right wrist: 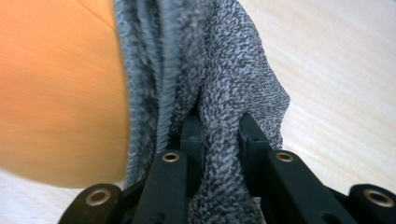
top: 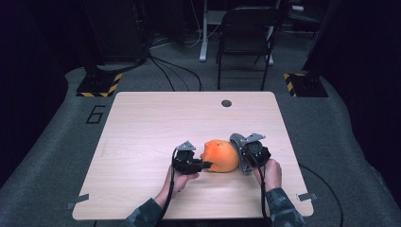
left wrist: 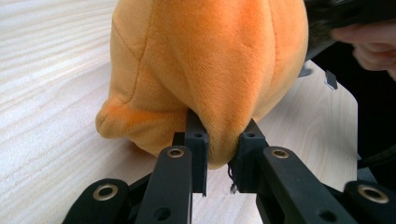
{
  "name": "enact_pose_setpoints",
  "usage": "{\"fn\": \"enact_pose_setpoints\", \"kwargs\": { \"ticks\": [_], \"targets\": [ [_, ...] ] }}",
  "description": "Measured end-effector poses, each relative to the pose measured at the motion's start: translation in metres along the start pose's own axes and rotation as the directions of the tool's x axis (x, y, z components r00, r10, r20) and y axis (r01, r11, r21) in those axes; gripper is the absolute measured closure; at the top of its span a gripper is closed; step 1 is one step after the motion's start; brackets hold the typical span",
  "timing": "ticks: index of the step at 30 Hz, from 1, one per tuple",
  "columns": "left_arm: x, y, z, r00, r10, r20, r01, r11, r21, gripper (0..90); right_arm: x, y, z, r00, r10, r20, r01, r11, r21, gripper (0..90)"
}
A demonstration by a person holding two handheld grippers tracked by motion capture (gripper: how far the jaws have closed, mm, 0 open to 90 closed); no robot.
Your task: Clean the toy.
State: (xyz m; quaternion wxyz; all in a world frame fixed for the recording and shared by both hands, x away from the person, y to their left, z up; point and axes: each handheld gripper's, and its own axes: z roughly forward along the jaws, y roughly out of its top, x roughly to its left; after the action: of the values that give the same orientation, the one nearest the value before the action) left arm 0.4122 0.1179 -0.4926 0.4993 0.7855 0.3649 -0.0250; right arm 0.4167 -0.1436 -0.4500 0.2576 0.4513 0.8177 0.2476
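An orange plush toy (top: 220, 156) rests on the wooden table (top: 156, 118), between my two grippers. My left gripper (top: 205, 165) is shut on a fold of the orange plush toy (left wrist: 210, 60) at its left side; the pinched plush bulges between the fingers (left wrist: 196, 140). On the toy's right side, my right gripper (top: 246, 153) is shut on a grey knitted cloth (top: 238, 150). In the right gripper view the grey knitted cloth (right wrist: 205, 84) lies against the orange plush toy (right wrist: 56, 93), bunched between the black fingers (right wrist: 192, 133).
A small dark hole (top: 226, 103) sits near the table's far edge. A black chair (top: 246, 38) stands on the floor beyond the table, with cables and yellow-black striped bases (top: 100, 84) around it. A hand (left wrist: 369, 44) holds the other gripper in the left gripper view.
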Motion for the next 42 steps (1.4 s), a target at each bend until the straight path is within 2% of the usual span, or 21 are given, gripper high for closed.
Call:
{"fn": "enact_pose_setpoints", "kwargs": {
  "ticks": [2, 5, 7, 9, 10, 13, 15, 17, 19, 21, 22, 24, 31, 34, 35, 41, 42],
  "targets": [
    [0.0, 0.0, 0.0, 1.0, 0.009, -0.001, -0.009, 1.0, -0.002, 79.2, -0.004, -0.004, 0.007, 0.9999, 0.015, -0.004, -0.015, 0.999, 0.031, 76.4],
    [-0.002, 0.0, 0.0, 0.9998, 0.018, -0.007, -0.018, 0.9998, 0.002, 79.2, -0.009, -0.004, 0.008, 1.0, 0.009, -0.004, -0.009, 0.999, 0.039, 76.3],
    [-0.001, 0.0, 0.0, 0.9998, 0.016, -0.008, -0.016, 0.9999, 0.004, 79.2, -0.012, -0.001, -0.002, 0.9997, 0.024, -0.004, -0.024, 1.0, 0.019, 76.3],
    [-0.002, 0.0, 0.0, 0.9997, 0.022, -0.006, -0.022, 0.9997, 0.01, 79.2, -0.012, 0.007, -0.022, 0.9994, 0.034, -0.004, -0.034, 0.999, -0.023, 76.3],
    [-0.003, 0.0, 0.001, 0.9998, 0.019, -0.009, -0.019, 0.9998, 0.008, 79.2, -0.008, 0.013, -0.036, 0.9996, 0.028, -0.011, -0.028, 0.998, -0.061, 76.3],
    [-0.005, 0.0, 0.001, 0.9992, 0.037, -0.018, -0.037, 0.9993, 0.007, 79.2, 0.011, 0.027, -0.066, 0.9988, -0.048, 0.007, 0.049, 0.992, -0.116, 76.3],
    [-0.006, 0.0, 0.002, 0.9989, 0.042, -0.019, -0.042, 0.9991, 0.008, 79.2, 0.037, 0.035, -0.079, 0.9888, -0.144, 0.04, 0.148, 0.98, -0.135, 76.2],
    [-0.006, 0.0, 0.002, 0.9987, 0.048, -0.02, -0.048, 0.9989, 0.003, 79.1, 0.057, 0.038, -0.079, 0.9781, -0.203, 0.047, 0.208, 0.968, -0.138, 76.2],
    [-0.007, 0.0, 0.002, 0.9987, 0.047, -0.016, -0.047, 0.9989, 0.004, 79.2, 0.072, 0.04, -0.073, 0.9729, -0.228, 0.039, 0.231, 0.965, -0.124, 76.2],
    [-0.007, 0.0, 0.002, 0.9984, 0.052, -0.022, -0.052, 0.9986, 0.011, 79.2, 0.078, 0.038, -0.063, 0.9731, -0.23, 0.016, 0.23, 0.967, -0.105, 76.1],
    [-0.006, -0.001, 0.002, 0.9986, 0.049, -0.021, -0.048, 0.9988, 0.011, 79.1, 0.078, 0.036, -0.058, 0.9727, -0.231, 0.019, 0.232, 0.967, -0.109, 76.2],
    [-0.005, -0.001, 0.003, 0.9987, 0.048, -0.019, -0.048, 0.9988, 0.005, 79.1, 0.069, 0.035, -0.053, 0.976, -0.217, -0.012, 0.215, 0.97, -0.111, 76.2],
    [-0.005, -0.001, 0.004, 0.998, 0.062, -0.016, -0.061, 0.9981, 0.009, 79.1, 0.045, 0.027, -0.046, 0.9876, -0.157, -0.008, 0.155, 0.983, -0.103, 76.2],
    [-0.004, -0.002, 0.004, 0.9987, 0.05, -0.009, -0.05, 0.9988, 0.003, 79.1, 0.031, 0.022, -0.04, 0.9935, -0.113, 0.005, 0.113, 0.991, -0.077, 76.2],
    [-0.003, -0.002, 0.004, 0.9989, 0.046, -0.008, -0.046, 0.9989, 0.001, 79.1, 0.026, 0.02, -0.036, 0.9963, -0.085, 0.006, 0.085, 0.994, -0.073, 76.2],
    [-0.002, -0.002, 0.005, 0.999, 0.044, -0.002, -0.044, 0.999, 0.0, 79.1, 0.004, 0.007, -0.013, 0.9997, -0.022, 0.008, 0.022, 1.0, -0.022, 76.2],
    [-0.003, -0.002, 0.005, 0.9991, 0.041, -0.001, -0.041, 0.9991, 0.003, 79.1, 0.002, 0.006, -0.01, 1.0, -0.001, -0.004, 0.001, 1.0, -0.006, 76.2]
  ]
}}
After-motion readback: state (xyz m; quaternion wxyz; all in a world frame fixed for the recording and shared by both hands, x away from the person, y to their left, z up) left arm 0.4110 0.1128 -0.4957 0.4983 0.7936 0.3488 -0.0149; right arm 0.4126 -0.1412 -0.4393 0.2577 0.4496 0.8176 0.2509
